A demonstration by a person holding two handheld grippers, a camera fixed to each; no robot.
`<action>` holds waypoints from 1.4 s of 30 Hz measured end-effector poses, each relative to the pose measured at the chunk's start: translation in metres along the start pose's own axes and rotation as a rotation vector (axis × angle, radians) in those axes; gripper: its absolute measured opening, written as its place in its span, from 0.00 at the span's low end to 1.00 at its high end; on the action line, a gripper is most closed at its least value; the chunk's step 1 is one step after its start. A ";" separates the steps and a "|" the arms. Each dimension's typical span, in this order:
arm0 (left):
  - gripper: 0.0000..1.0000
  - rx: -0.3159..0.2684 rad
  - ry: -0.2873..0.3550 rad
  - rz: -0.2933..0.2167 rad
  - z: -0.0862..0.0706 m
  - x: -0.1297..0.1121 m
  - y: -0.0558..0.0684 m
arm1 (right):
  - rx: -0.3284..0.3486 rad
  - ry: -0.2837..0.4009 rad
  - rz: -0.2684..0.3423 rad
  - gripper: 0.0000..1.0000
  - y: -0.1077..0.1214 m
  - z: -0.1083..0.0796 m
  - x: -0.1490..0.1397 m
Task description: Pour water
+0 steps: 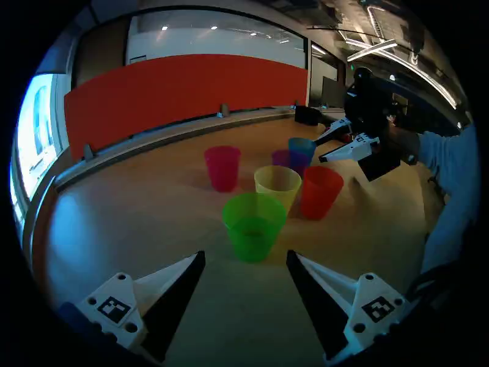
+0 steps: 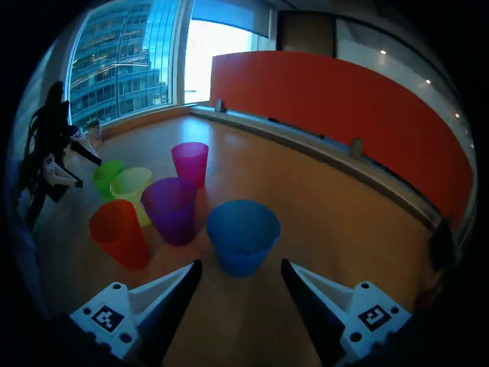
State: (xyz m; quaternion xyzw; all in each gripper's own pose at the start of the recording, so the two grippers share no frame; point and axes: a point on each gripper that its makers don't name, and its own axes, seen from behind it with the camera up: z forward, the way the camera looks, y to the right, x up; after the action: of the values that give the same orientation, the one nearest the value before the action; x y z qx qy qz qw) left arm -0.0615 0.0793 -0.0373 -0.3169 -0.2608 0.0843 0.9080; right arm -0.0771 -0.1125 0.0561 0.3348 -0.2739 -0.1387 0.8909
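Translucent plastic cups (image 1: 254, 225), glossy wooden table (image 1: 153, 214)

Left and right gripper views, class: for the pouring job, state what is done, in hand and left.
Done: nothing visibly gripped or poured yet. In hand: the left gripper, open, faces the green cup; the right gripper, open, faces the blue cup. Left: gripping, lifting, pouring.

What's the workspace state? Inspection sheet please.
Surface: wooden table.
Job's things: six cups in a cluster: green cup, yellow cup, red cup, pink cup, purple cup, blue cup; water cannot be told.
Clutter: nothing seen.
Grippers: left gripper fingers open, facing green cup; right gripper fingers open, facing blue cup.
Cables: nothing seen.
Surroundings: red partition, windows.
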 end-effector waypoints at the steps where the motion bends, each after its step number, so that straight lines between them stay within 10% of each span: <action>1: 0.99 0.007 0.006 -0.002 -0.002 0.001 -0.001 | -0.006 0.007 0.006 1.00 0.000 -0.004 0.001; 23: 0.99 0.245 0.176 0.005 -0.039 0.033 -0.036 | -0.154 0.198 0.078 1.00 -0.012 -0.079 0.018; 42: 0.99 0.414 0.362 -0.003 -0.070 0.071 -0.059 | -0.417 0.385 0.126 1.00 0.015 -0.131 0.037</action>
State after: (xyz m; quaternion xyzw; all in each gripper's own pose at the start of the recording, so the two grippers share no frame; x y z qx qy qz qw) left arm 0.0346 0.0186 -0.0178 -0.1340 -0.0718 0.0762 0.9854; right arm 0.0297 -0.0493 -0.0009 0.1470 -0.0857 -0.0704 0.9829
